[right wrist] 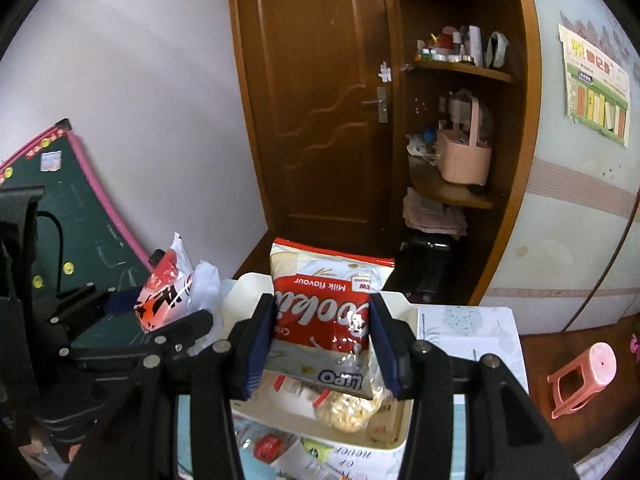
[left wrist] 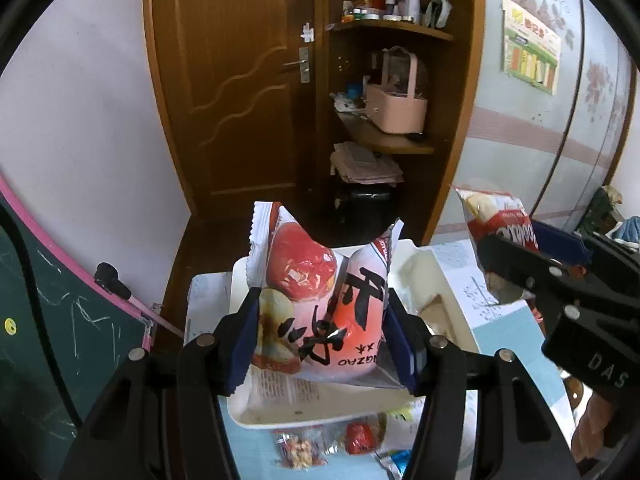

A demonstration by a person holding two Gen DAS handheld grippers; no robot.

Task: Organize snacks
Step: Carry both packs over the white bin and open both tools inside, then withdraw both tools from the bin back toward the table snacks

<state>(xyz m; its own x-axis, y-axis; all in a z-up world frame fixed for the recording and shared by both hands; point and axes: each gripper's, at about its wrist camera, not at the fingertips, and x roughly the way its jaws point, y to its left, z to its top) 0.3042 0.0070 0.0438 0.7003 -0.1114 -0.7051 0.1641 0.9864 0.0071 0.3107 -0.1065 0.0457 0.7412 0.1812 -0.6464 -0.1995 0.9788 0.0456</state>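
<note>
- My left tongs are clenched on a pink-and-white snack bag printed with red fruit and large black characters; both blue pads press into its sides and the pack bulges between them.
- That bag hangs above a white tray. Its lower end covers most of the tray floor in the left wrist view, so I cannot tell what lies under it.
- My right tongs are clenched on a red-and-white cookie bag marked "Milk flavour"; the pads hide the first and last letters of the big white word across it.
- The cookie bag also hangs over the white tray. Below it in the tray I make out a clear pack of pale round pieces and a small tan packet, the rest being covered by the bag and my fingers.
- From the left wrist view the right tongs show at the right edge, with only the top of the cookie bag clear of them.
- From the right wrist view the left tongs sit low at the left, dark and hard to read, the pink bag partly behind them.
- On the table, just in front of the tray, lie small snack packets, cut off by my tongs and the frame edge.
- Behind stand a brown door and shelves with a pink basket; the small shelf items are too tiny to name.
</note>
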